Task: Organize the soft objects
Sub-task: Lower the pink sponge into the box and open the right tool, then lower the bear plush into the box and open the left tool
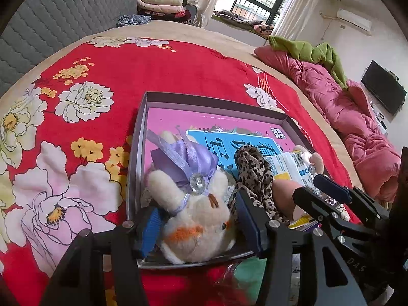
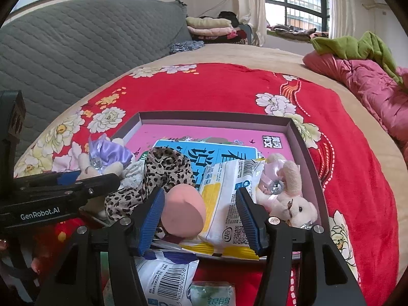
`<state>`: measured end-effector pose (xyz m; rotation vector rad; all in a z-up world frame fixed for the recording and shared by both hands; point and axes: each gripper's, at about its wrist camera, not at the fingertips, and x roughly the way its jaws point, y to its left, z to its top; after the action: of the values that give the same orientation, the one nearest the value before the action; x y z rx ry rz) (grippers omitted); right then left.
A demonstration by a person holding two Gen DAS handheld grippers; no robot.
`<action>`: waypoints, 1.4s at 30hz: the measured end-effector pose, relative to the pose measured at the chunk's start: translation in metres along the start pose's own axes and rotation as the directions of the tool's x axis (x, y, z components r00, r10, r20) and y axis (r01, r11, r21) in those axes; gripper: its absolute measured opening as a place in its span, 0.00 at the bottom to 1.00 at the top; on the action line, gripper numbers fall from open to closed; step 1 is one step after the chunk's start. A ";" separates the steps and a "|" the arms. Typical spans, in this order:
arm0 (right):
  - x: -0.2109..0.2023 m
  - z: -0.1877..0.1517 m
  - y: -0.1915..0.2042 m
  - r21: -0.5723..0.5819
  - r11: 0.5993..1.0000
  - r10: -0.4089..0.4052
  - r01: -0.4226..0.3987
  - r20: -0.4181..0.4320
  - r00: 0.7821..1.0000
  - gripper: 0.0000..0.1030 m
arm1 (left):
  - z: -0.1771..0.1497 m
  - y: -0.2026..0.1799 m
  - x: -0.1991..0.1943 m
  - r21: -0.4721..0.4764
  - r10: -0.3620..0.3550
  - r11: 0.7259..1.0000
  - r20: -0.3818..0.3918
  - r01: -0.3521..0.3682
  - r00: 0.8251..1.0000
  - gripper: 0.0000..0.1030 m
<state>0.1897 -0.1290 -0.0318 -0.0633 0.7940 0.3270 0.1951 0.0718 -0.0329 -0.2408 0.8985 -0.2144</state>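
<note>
1. The left hand-held gripper (image 1: 197,225) has its blue pads spread either side of the cream plush rabbit with a lilac satin bow and a clear gem (image 1: 193,204); the pads stand just off the fur, so it is apart and not clamped.
2. The right hand-held gripper (image 2: 201,219) is likewise apart, straddling the round peach-pink foam ball (image 2: 182,211) and the white-and-yellow plastic tissue pack (image 2: 227,204), pressing on neither.
3. All these lie in the shallow grey cardboard box lid with a pink printed floor (image 2: 303,142), which sits on the red floral bedspread (image 1: 153,71). A leopard-print fabric scarf (image 2: 163,168) lies between the rabbit and the ball; a second cream rabbit with a pink bow (image 2: 288,199) sits in the right corner.
4. The step looks like releasing the toys into the tray. Do it well by lifting each gripper straight back along its fingers with the pads wide, so neither fur nor scarf snags.
5. Two more packs (image 2: 165,278) lie on the bed just outside the near rim; judge them next.
</note>
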 end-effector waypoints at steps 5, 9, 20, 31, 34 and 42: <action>0.000 0.000 0.000 -0.001 1.000 -0.008 0.008 -0.002 1.000 0.62 | 0.002 0.003 -0.003 -0.008 0.009 1.000 0.018 -0.009 1.000 0.55; 0.000 0.000 -0.001 -0.006 1.000 -0.016 0.016 -0.001 1.000 0.63 | 0.004 0.008 -0.007 -0.027 0.027 0.999 0.038 -0.026 0.999 0.55; -0.008 0.003 -0.006 -0.014 0.998 -0.055 0.055 0.016 0.998 0.64 | 0.006 0.010 -0.013 -0.029 0.055 0.998 0.065 -0.053 0.996 0.55; -0.026 0.006 -0.024 0.011 0.995 -0.102 0.102 0.037 0.994 0.64 | 0.012 0.020 -0.029 -0.067 0.062 0.996 0.116 -0.054 0.991 0.62; -0.033 0.004 -0.026 0.012 0.994 -0.110 0.110 0.043 0.993 0.64 | 0.012 0.021 -0.034 -0.069 0.063 0.996 0.128 -0.054 0.990 0.62; -0.062 -0.007 -0.029 0.008 0.994 -0.112 0.111 0.057 0.992 0.70 | 0.008 0.018 -0.048 -0.054 0.092 0.995 0.164 -0.084 0.982 0.63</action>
<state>0.1535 -0.1744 0.0059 -0.0927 0.7316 0.2198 0.1737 0.1038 0.0023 -0.2577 0.7468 -0.0899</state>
